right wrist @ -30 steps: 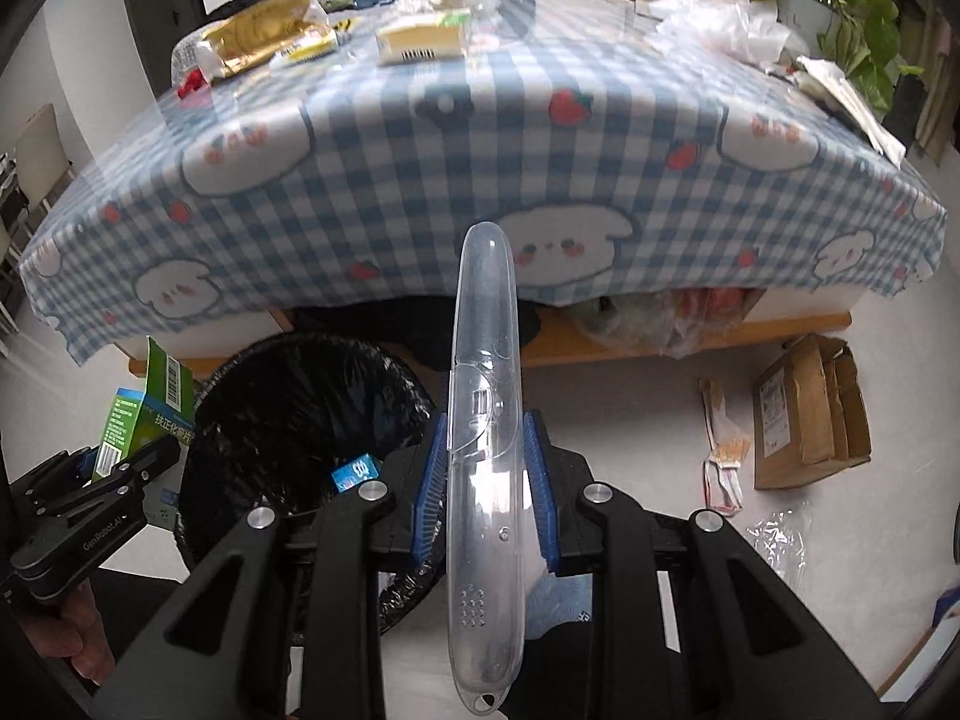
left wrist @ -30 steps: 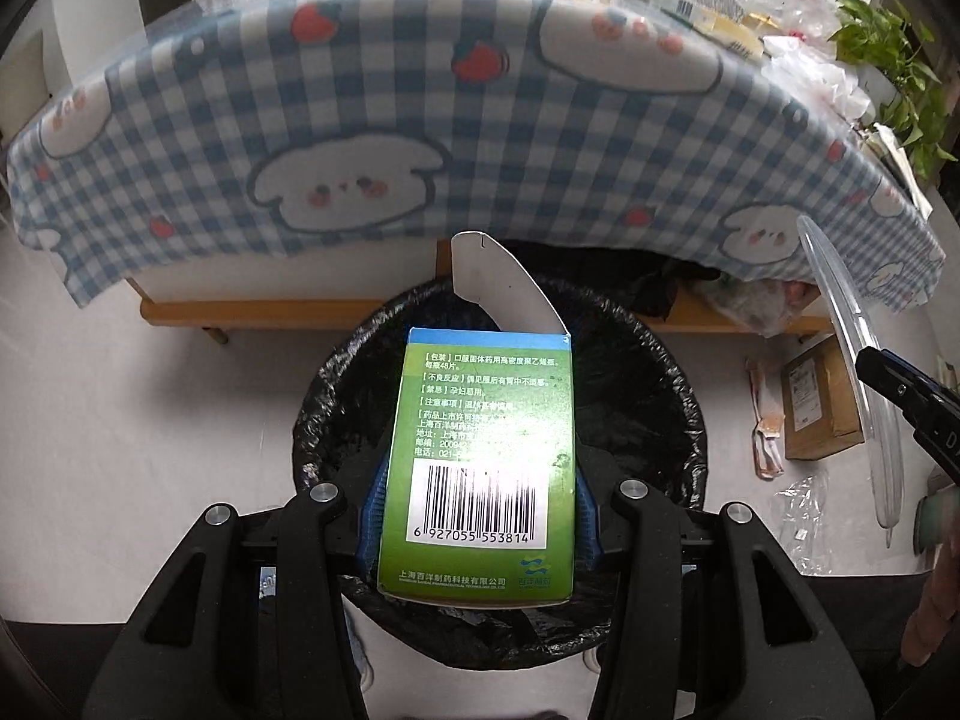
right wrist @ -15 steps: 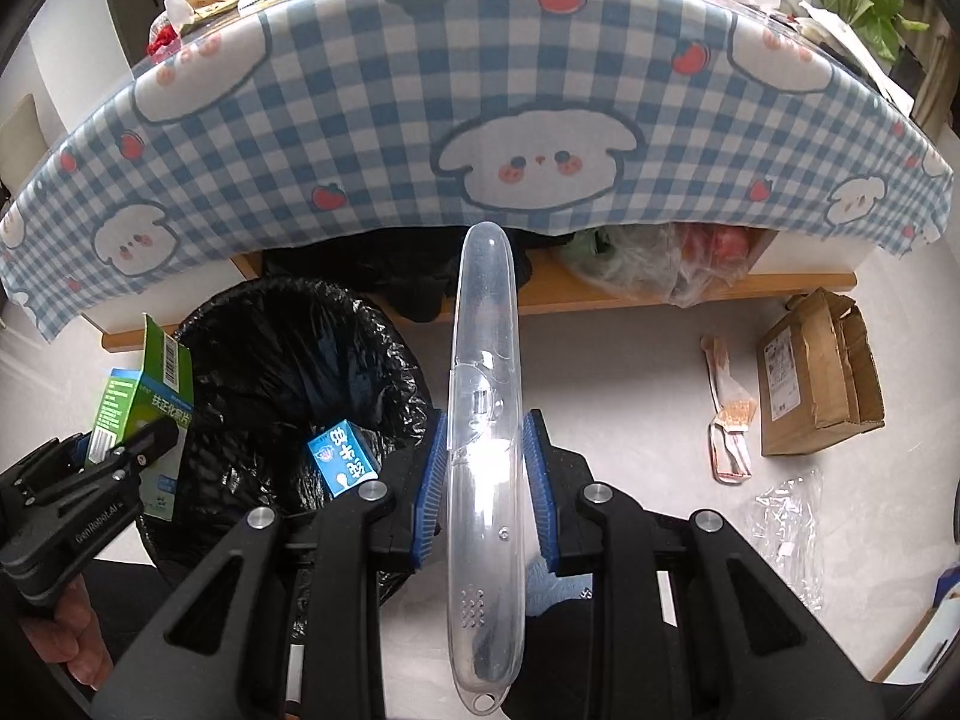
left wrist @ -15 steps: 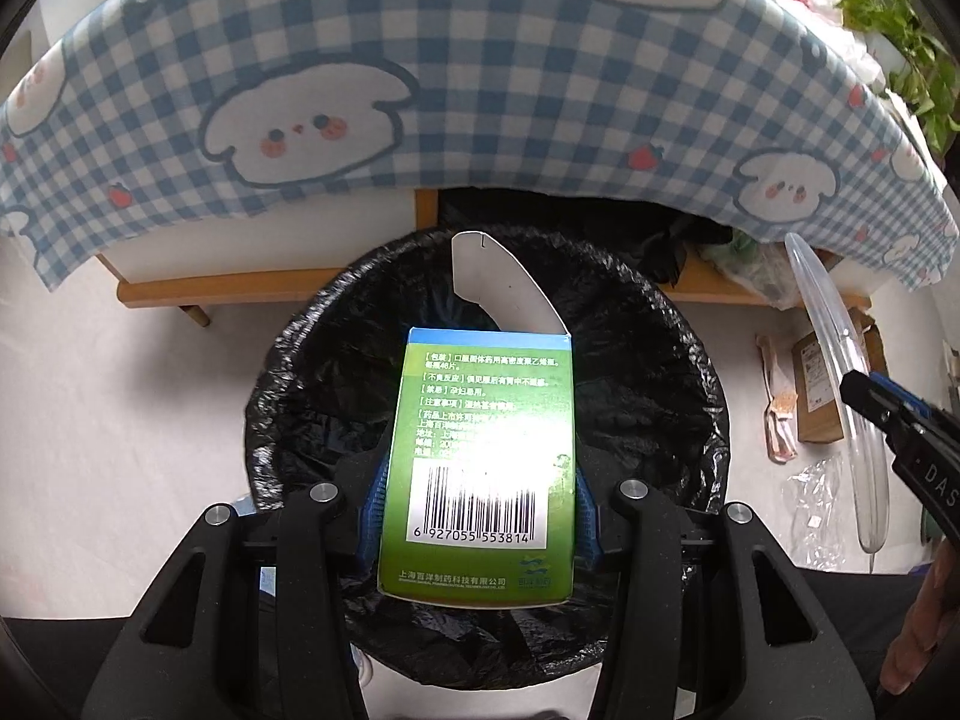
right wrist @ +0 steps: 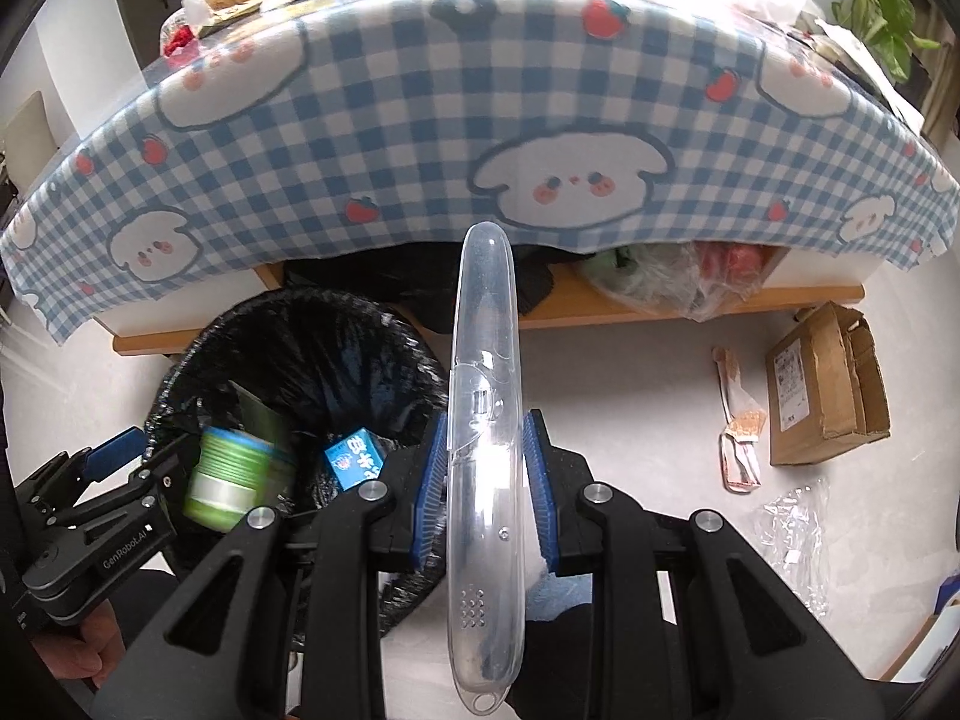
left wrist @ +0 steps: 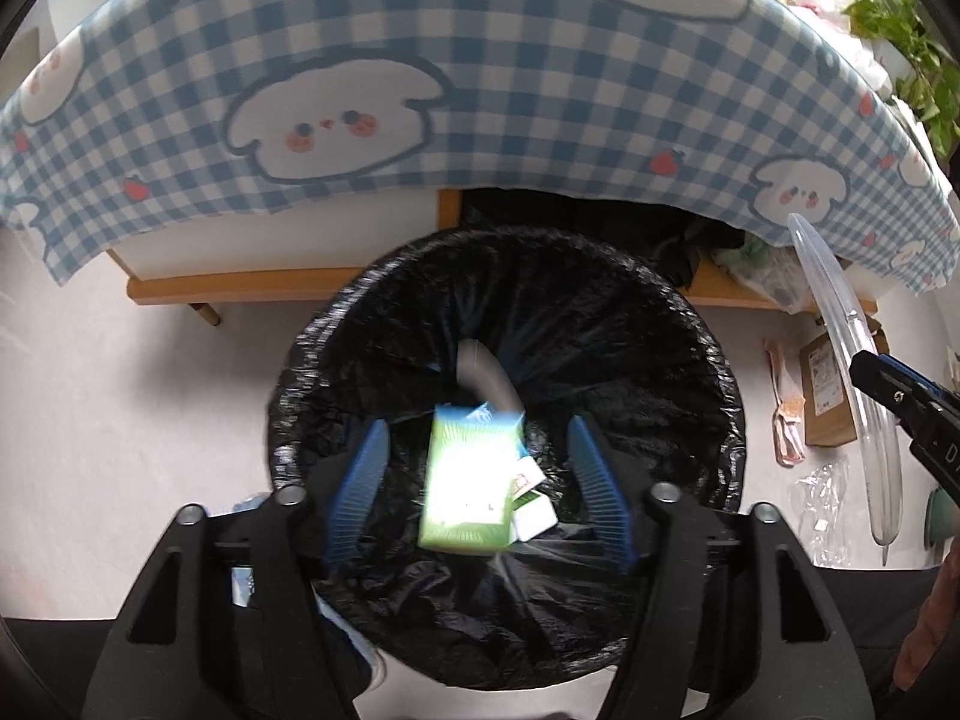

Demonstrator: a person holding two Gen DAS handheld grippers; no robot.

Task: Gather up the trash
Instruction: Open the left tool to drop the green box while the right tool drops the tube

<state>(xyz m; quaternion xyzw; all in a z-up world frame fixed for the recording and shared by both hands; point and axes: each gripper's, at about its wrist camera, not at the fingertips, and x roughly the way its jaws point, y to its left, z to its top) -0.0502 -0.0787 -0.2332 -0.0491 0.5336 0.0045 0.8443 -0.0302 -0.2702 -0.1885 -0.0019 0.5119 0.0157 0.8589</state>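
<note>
The black-lined bin (left wrist: 510, 480) holds a small blue carton (right wrist: 354, 459) – and now the green box (left wrist: 471, 480), blurred, loose between the left gripper (left wrist: 477, 492) fingers, which are opening, no longer clamping it. At three o'clock, the right gripper (right wrist: 486, 480) fingers stay narrow, pinching the clear case (right wrist: 483, 450).

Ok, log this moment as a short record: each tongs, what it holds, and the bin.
left tongs: jaws opening, nothing gripped
green box: blurred, clear of the pads, over the bin's mouth
right tongs: shut on clear plastic case
bin: black liner, blue carton inside
floor beside bin: cardboard box, wrappers
</note>
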